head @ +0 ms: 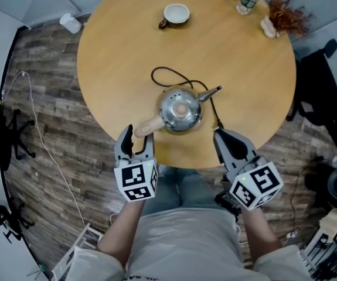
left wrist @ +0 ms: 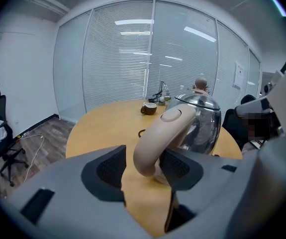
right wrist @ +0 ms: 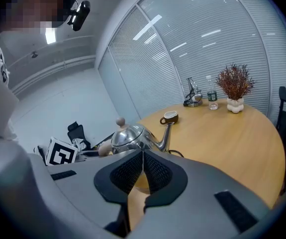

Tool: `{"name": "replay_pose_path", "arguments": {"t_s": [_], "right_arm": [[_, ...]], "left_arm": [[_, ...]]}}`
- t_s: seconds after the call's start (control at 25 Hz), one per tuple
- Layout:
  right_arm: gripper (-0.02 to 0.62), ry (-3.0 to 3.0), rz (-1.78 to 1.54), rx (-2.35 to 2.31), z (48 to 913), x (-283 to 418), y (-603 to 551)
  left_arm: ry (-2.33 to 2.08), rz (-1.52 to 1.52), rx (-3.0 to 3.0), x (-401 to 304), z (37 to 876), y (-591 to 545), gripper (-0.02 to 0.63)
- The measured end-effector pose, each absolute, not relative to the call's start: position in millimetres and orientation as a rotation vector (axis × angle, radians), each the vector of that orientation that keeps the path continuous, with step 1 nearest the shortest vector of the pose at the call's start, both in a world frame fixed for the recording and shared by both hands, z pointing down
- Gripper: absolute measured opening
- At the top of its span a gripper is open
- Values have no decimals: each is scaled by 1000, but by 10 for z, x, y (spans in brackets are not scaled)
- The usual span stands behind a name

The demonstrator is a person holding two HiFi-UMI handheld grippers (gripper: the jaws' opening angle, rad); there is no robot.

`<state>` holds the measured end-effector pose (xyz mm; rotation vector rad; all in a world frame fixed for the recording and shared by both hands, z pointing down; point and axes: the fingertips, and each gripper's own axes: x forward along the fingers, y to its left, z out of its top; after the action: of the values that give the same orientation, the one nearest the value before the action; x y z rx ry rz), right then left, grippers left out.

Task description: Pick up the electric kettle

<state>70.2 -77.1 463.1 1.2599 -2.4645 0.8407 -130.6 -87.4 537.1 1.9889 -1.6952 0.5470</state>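
The electric kettle (head: 180, 111) stands on the near part of the round, pale wooden table (head: 232, 51). It has a squat polished metal dome, with a thin curved spout pointing right. Its smooth beige handle (head: 147, 124) arches out to the near left.

Your left gripper (head: 138, 140) is set wide, with that handle between its ribbed black pads (left wrist: 110, 169). There is a clear gap on the left side. On the right side the handle lies so close that contact may or may not be made.

Your right gripper (head: 227, 140) sits at the near table edge, right of the kettle, with its jaws pressed together on nothing. A thin black cord (head: 168, 70) loops across the table beyond the kettle. A brown-and-white cup (head: 176, 14) sits at the far side.
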Motion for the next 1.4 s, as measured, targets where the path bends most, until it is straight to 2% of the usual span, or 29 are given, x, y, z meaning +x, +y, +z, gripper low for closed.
{"name": "replay_pose_path", "arguments": {"t_s": [1.16, 1.4], "right_arm": [[32, -2413, 905, 1311, 4777, 802, -832], [32, -2407, 911, 1316, 4794, 804, -840]], "left_arm": [[-1769, 558, 1924, -1370, 5579, -1325, 160], [-1785, 562, 1941, -1347, 5585, -1381, 126]]}}
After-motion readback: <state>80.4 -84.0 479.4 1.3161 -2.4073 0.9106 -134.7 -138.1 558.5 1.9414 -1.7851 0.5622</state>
